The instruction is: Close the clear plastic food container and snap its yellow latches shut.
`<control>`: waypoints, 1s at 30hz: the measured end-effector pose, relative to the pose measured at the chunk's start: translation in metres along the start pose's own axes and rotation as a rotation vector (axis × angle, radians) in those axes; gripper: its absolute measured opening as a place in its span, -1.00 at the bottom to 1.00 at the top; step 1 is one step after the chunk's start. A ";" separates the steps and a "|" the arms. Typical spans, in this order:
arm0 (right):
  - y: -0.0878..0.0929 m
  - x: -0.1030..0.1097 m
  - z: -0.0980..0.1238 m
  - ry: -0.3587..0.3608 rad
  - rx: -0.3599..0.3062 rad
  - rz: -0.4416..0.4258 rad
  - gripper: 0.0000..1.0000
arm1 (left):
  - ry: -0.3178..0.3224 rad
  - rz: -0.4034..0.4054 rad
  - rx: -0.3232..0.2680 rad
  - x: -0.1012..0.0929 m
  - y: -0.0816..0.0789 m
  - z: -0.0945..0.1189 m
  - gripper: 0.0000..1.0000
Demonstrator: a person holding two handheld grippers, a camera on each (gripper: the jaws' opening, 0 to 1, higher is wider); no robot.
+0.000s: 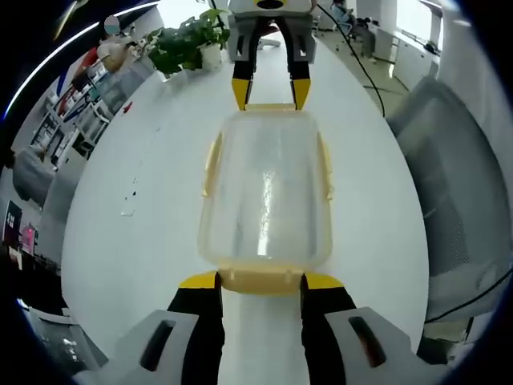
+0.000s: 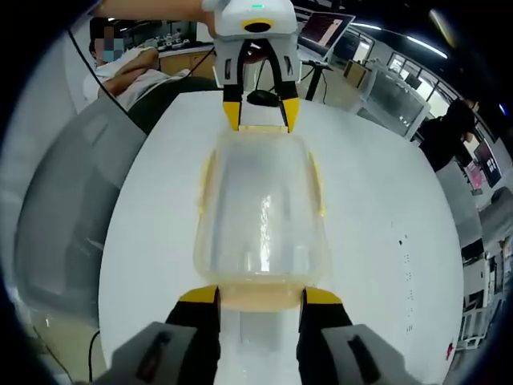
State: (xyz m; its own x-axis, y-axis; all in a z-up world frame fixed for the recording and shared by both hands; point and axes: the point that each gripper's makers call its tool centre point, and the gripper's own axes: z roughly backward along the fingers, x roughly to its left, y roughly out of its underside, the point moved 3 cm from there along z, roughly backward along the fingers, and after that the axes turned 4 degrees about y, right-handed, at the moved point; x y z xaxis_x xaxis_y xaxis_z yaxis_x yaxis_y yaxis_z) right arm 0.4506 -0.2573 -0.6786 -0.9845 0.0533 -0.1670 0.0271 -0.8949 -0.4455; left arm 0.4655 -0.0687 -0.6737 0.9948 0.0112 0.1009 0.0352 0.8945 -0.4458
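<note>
1. A clear plastic box [image 1: 268, 192] sits on a round white table [image 1: 128, 265]. Its lid is on top.
2. The box has yellow latches. One is on each long side [image 1: 212, 164] and one is on each short end.
3. In the left gripper view, the left gripper [image 1: 260, 281] is at the near end of the box. Its two jaws have yellow tips and stand apart. One tip is on each side of the near end latch [image 1: 260, 281], right beside it. The gripper is not squeezing anything.
4. In the same view, the right gripper [image 1: 271, 92] is at the far end of the box. Its jaws are apart too, with a yellow tip at each side of the far end latch [image 1: 271, 107].
5. In the right gripper view, it is the other way round. The right gripper [image 2: 261, 295] is near, its tips spread wide at the near latch [image 2: 261, 298]. The left gripper [image 2: 256, 112] is across the box [image 2: 260, 212].
6. A green plant [image 1: 188, 40] in a white pot stands at the far edge of the table.
7. A grey chair [image 1: 457, 200] is just beside the table.
8. A person [image 2: 132, 68] sits behind the table [image 2: 385, 265] in the right gripper view.
</note>
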 end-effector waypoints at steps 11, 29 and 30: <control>0.031 -0.007 0.013 -0.007 0.001 0.002 -0.30 | 0.002 0.017 -0.022 0.003 -0.027 -0.019 -0.30; 0.085 -0.027 0.024 -0.020 0.028 0.009 -0.30 | -0.006 0.032 -0.048 0.015 -0.072 -0.048 -0.30; 0.087 -0.027 0.025 -0.020 0.029 0.009 -0.30 | -0.008 0.030 -0.048 0.015 -0.075 -0.050 -0.30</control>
State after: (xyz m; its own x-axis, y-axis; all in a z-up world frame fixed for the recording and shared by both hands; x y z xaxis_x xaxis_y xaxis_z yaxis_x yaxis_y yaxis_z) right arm 0.4752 -0.3475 -0.6911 -0.9876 0.0363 -0.1529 0.0314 -0.9077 -0.4183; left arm 0.4828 -0.1575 -0.6833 0.9947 0.0415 0.0936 0.0098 0.8712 -0.4909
